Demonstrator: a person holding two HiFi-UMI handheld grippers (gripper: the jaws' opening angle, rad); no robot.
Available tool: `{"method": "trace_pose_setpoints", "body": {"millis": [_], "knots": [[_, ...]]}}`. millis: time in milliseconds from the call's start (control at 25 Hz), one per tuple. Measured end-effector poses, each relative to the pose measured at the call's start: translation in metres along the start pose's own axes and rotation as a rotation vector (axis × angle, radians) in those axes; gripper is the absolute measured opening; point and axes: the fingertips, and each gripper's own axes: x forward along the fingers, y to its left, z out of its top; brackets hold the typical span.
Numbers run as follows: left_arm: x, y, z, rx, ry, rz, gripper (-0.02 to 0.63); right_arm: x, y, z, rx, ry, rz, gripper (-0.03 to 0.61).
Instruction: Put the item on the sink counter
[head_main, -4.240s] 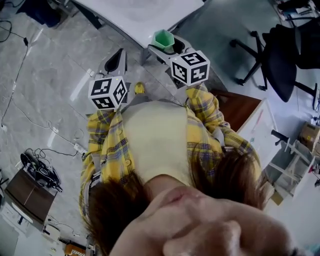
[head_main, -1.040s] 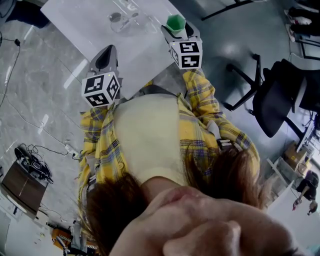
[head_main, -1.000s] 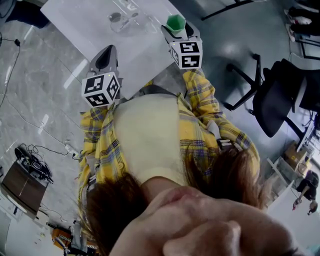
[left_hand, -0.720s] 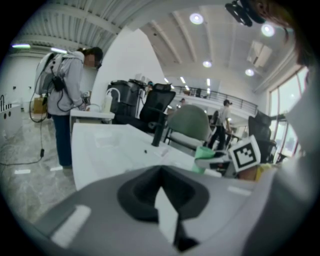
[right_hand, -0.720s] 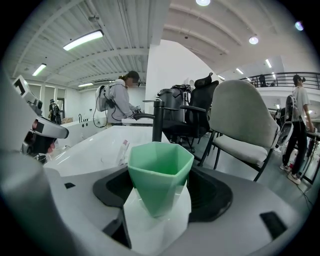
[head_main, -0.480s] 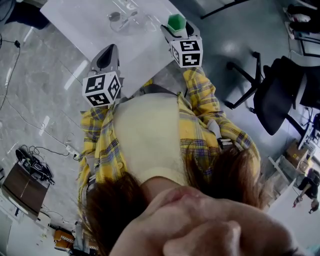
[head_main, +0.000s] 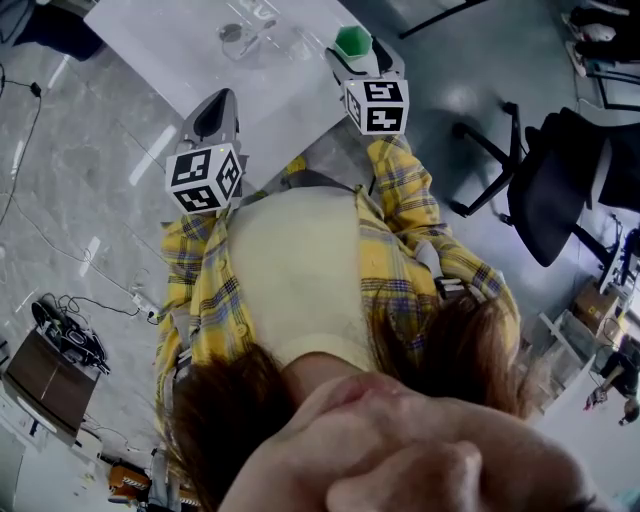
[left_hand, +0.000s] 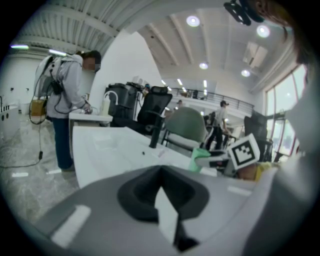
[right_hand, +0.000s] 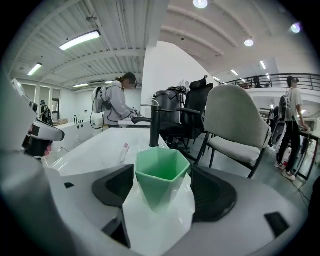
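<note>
**Placing step: cup in hand, over the table edge**

The green cup (right_hand: 161, 172) sits upright, mouth up, between the fingers of the right gripper (right_hand: 162, 186). The dark pads (right_hand: 116, 186) close on its faceted sides from left and right. In the head view the cup (head_main: 352, 41) hangs over the right end of the white table (head_main: 180, 60), close to the edge. No view shows whether its base touches the surface yet, so treat it as not set down.

- Target: the flat white stretch ahead of the cup, short of the black faucet (right_hand: 154, 126). Judged, there is room, but the spot under the cup now is too near the edge.
- Carry the cup a little further in over the table before lowering.
- Keep the gripper level. The cup tapers toward its base, so any tilt at release will likely rock it.
- Lower until the base sits flat, then spread the fingers evenly. Back out along their own line so neither pad drags a facet.
- Keep clear of the small packet (right_hand: 123, 151) lying just left of the faucet.

The left gripper (left_hand: 162, 197) has its fingers drawn together with nothing between them. It hovers near the table's near edge, well left of the cup. Leave it there, since this placement needs only one gripper.
</note>
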Motion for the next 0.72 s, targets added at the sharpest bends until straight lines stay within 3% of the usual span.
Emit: {"method": "trace_pose_setpoints", "body": {"millis": [720], "knots": [[-0.022, -0.01, -0.002, 0.011, -0.033, -0.053, -0.005, -0.047, 0.012, 0.001, 0.051, -0.007, -0.031, 0.327]]}}
